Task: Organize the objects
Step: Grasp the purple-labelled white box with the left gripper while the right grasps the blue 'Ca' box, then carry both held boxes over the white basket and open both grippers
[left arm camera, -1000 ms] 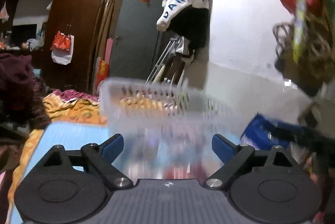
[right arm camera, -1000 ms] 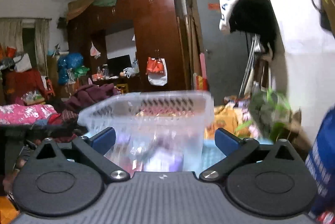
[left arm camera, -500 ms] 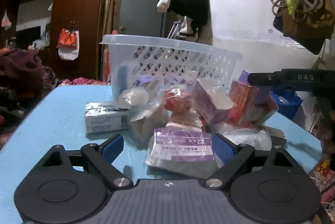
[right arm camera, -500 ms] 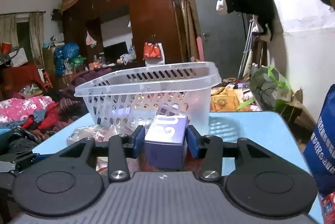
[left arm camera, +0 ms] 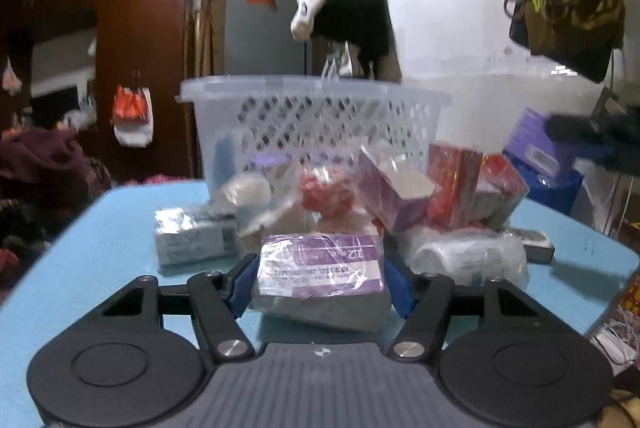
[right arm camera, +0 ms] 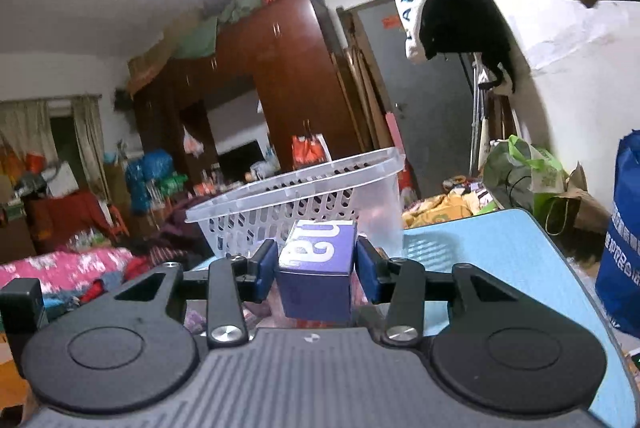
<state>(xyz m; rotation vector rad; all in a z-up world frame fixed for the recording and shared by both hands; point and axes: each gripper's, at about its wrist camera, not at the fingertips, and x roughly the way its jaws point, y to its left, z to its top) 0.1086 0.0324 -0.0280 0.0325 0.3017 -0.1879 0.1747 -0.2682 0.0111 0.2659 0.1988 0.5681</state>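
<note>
On hand: my right gripper (right arm camera: pixel 316 264) clamps a purple box (right arm camera: pixel 318 270) just short of the slotted basket (right arm camera: pixel 304 188), my left gripper (left arm camera: pixel 318 282) is closing on a wrapped purple packet (left arm camera: pixel 320 268), the remaining pile (left arm camera: pixel 400 196) ahead awaiting sorting.

A: How is the left gripper (left arm camera: pixel 318 278)?
B: Low and near level, jaws closing, blue pads pressing something between them.
A: The right gripper (right arm camera: pixel 316 266)?
B: Near level, clamped on something.
</note>
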